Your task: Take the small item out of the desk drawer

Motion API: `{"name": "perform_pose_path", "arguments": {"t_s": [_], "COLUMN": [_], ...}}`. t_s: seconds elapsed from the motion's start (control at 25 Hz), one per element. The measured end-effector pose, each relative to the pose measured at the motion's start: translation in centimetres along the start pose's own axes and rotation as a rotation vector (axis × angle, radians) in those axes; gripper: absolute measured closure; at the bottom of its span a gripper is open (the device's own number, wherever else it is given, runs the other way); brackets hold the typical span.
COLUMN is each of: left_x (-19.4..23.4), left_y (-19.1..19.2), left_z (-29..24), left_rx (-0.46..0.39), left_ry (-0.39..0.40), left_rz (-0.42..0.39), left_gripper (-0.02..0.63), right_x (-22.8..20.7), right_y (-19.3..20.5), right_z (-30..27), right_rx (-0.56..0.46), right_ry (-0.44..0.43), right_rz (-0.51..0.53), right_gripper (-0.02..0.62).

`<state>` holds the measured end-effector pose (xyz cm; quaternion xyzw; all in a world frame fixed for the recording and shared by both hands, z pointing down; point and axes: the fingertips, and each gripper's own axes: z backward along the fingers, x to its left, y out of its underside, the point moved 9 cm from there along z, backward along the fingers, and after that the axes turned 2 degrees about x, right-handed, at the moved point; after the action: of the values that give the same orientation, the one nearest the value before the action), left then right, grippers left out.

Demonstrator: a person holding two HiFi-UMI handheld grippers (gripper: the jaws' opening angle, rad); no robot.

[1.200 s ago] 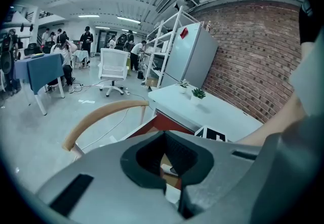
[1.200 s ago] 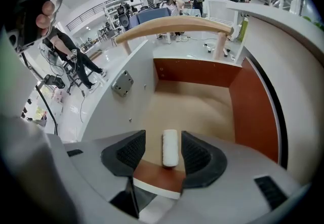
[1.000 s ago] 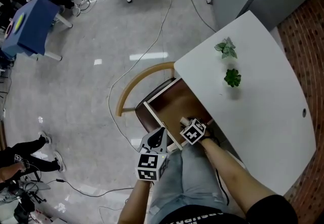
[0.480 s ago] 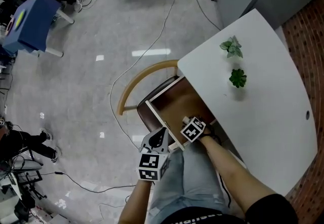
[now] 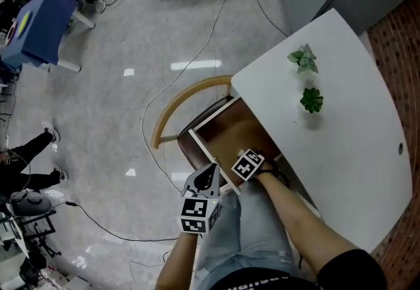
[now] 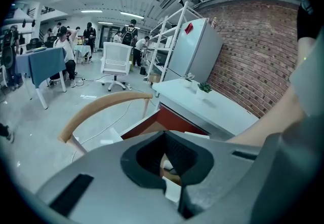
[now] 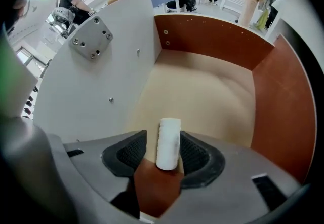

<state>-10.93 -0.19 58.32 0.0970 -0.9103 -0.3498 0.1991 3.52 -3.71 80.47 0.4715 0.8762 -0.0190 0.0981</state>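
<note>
White desk top point(image 5: 341, 131), brown drawer point(image 5: 226, 126) open below; right gripper point(image 5: 245, 164) reaches inside, left gripper point(image 5: 206, 178) waits near-left. Left gripper view: jaws closed, empty. Right gripper view: small white cylinder point(image 7: 168, 143) pinched between pads point(image 7: 132, 153). Best lift straight, clearing the side wall point(image 7: 101, 81).

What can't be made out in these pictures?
Head view: the right tool covers whatever it reaches for in the drawer.
Right gripper view: the white roll sits between the jaws; a firm pinch is unclear.
Left gripper view: the left tool blocks most of the drawer.
</note>
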Motion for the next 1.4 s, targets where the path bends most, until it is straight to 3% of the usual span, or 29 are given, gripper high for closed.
{"name": "perform_pose_path", "arguments": {"t_s": [0.32,0.8,1.4], "left_x": [0.4,0.3,0.4], "left_y": [1.0,2.2,1.3], "left_z": [-0.6,-1.5,-0.8], "left_rx": [0.011,0.027,0.046], "left_ry": [0.000,0.015,0.016], "left_rz": [0.008,0.010,0.035], "left_gripper": [0.600,0.600,0.600], "right_x": [-0.2,-0.5,-0.5], "right_y": [-0.1,-0.1,0.0], "right_z": [-1.4,-2.8,-0.9], "right_rx": [0.063,0.141,0.073], "right_ry": [0.016,0.040,0.035], "right_rz": [0.032,0.052,-0.002], "right_gripper": [0.394,0.454,0.466]}}
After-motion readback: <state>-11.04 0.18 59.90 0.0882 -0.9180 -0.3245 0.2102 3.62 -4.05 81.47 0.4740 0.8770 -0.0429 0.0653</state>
